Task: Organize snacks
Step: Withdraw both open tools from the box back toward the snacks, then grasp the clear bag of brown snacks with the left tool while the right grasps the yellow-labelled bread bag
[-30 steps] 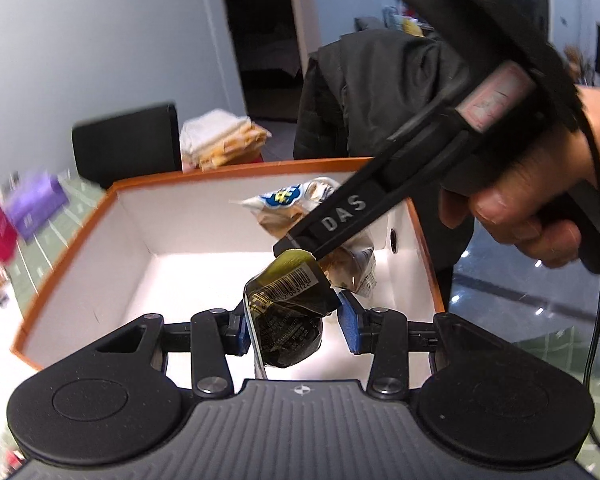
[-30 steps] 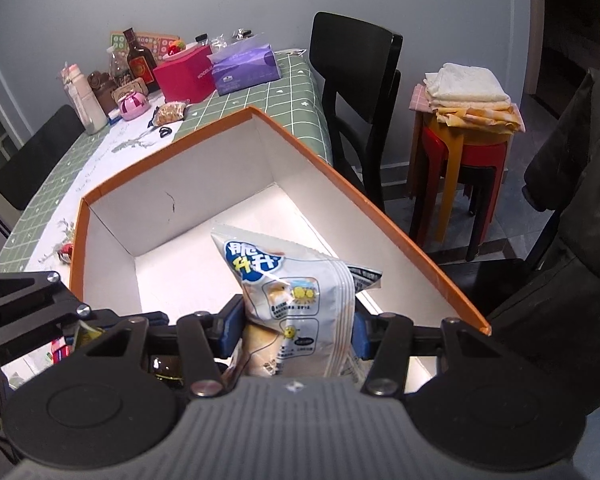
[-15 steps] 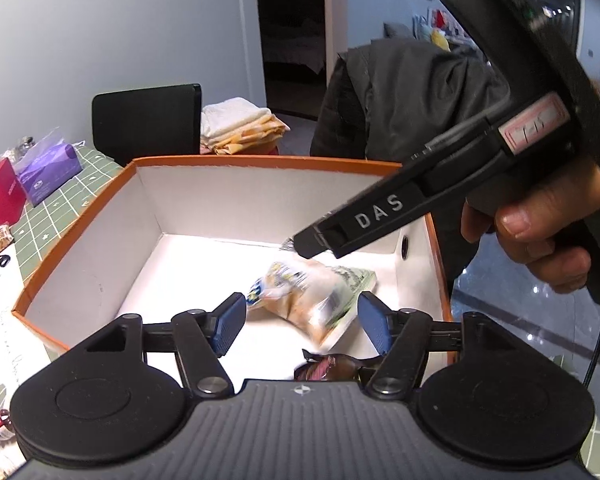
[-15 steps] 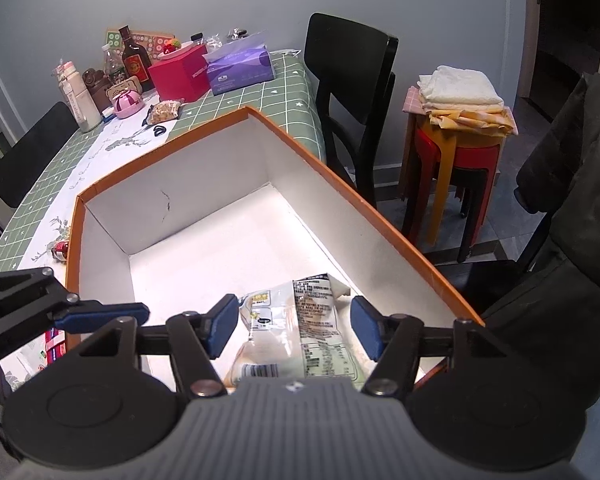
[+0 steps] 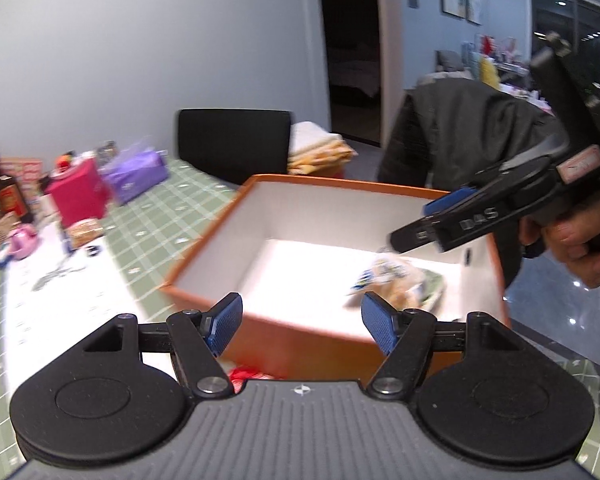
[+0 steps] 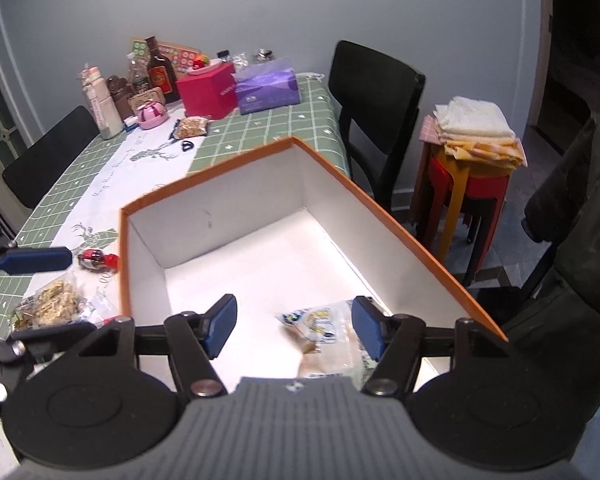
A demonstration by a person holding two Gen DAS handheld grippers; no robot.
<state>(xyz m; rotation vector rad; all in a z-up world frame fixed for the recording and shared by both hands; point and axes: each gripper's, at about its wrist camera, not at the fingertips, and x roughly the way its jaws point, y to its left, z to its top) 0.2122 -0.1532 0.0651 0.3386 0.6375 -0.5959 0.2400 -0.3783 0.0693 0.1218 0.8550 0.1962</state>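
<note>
Left wrist view first: the left gripper (image 5: 302, 328) stands with its blue-padded jaws spread apart and nothing between them, having just been opening; beyond them sits the orange box (image 5: 292, 328) on the desk (image 5: 148, 236), its white inside brightly lit; a pale snack packet (image 5: 396, 284) lies on the box floor toward the right wall, blurred, touching neither pad; at the right a hand (image 5: 576, 248) grips the right gripper (image 5: 424, 220), whose black fingers hang above the packet, apart from it; on the green checked cloth farther back stand a red box (image 5: 80, 196), a purple tissue pack (image 5: 136, 174) and a dark bottle (image 5: 8, 196); a black chair (image 5: 236, 144) stands behind the desk.

Right wrist view: the right gripper (image 6: 294, 330) also has its jaws released, having just been opening, and empty; the snack packet (image 6: 324, 336) lies flat in the near right corner of the orange box (image 6: 380, 204), just ahead of the right pad and free of it; the rest of the box floor is bare white; left of the box, on the desk (image 6: 260, 136), lie a clear bag of brownish snacks (image 6: 48, 304) and a small red-wrapped item (image 6: 98, 260); one blue pad of the left gripper (image 6: 34, 259) reaches in from the left edge above them; a stack of stools (image 6: 468, 192) carries folded cloths beside the chair (image 6: 380, 96).
</note>
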